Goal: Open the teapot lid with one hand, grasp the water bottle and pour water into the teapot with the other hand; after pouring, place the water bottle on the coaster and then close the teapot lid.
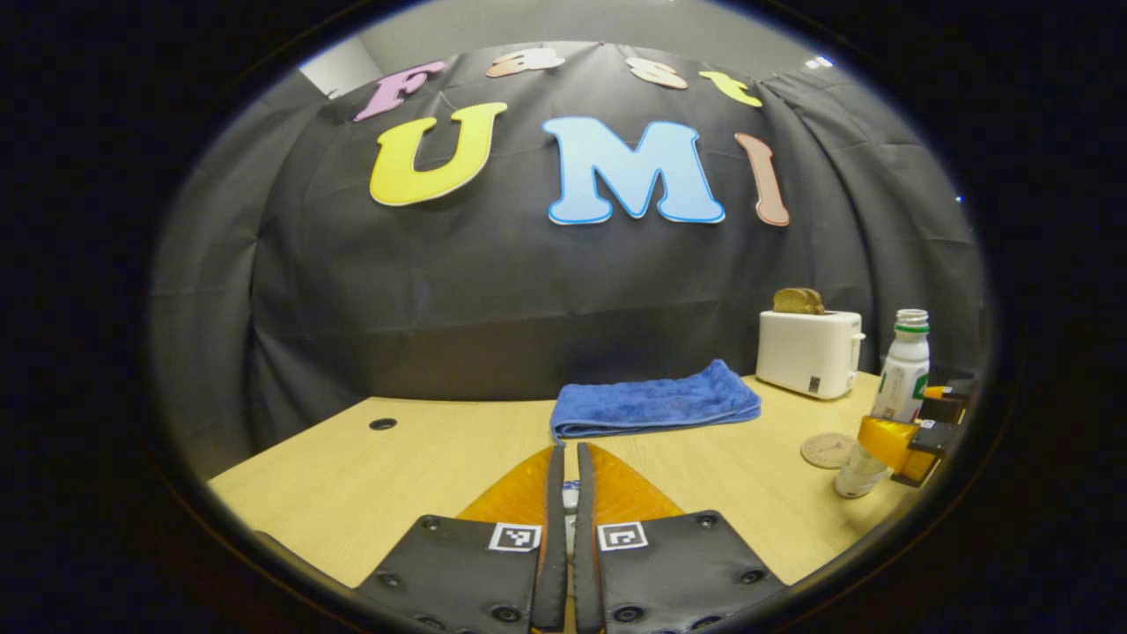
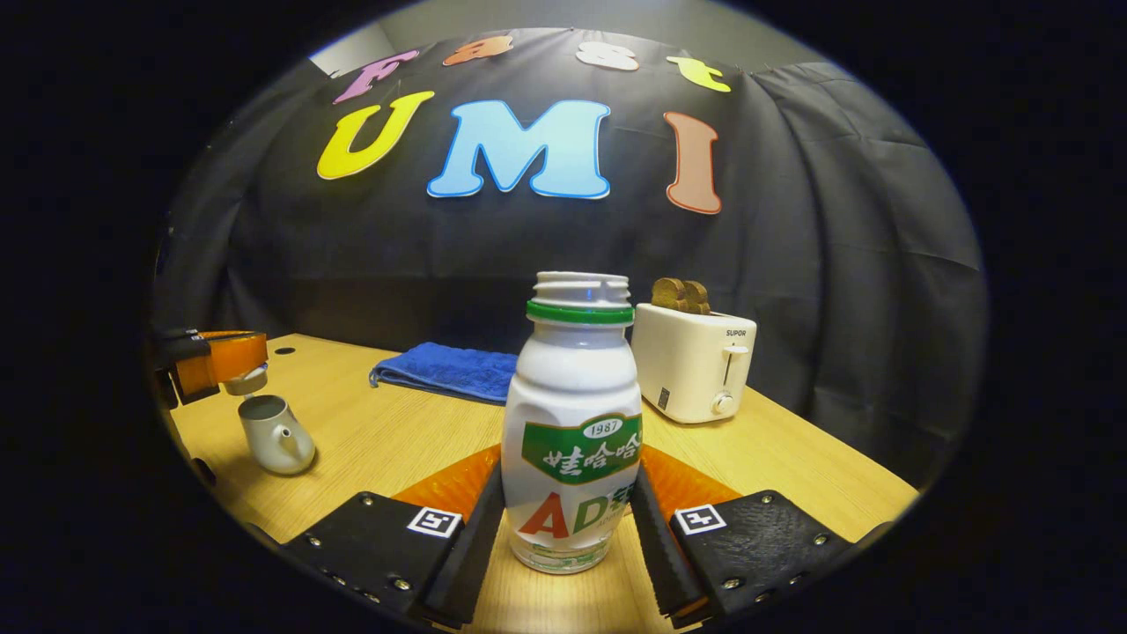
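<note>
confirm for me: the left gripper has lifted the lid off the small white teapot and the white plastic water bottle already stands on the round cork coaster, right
Not quite. The white plastic water bottle stands on the wooden table beside the round cork coaster, as the left gripper view shows. The lid is indeed held above the small white teapot.

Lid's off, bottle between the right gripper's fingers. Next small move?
Probably lift the bottle and carry it toward the teapot: the right gripper flanks it upright on the table, and the left gripper holds the lid above the open pot.
</note>
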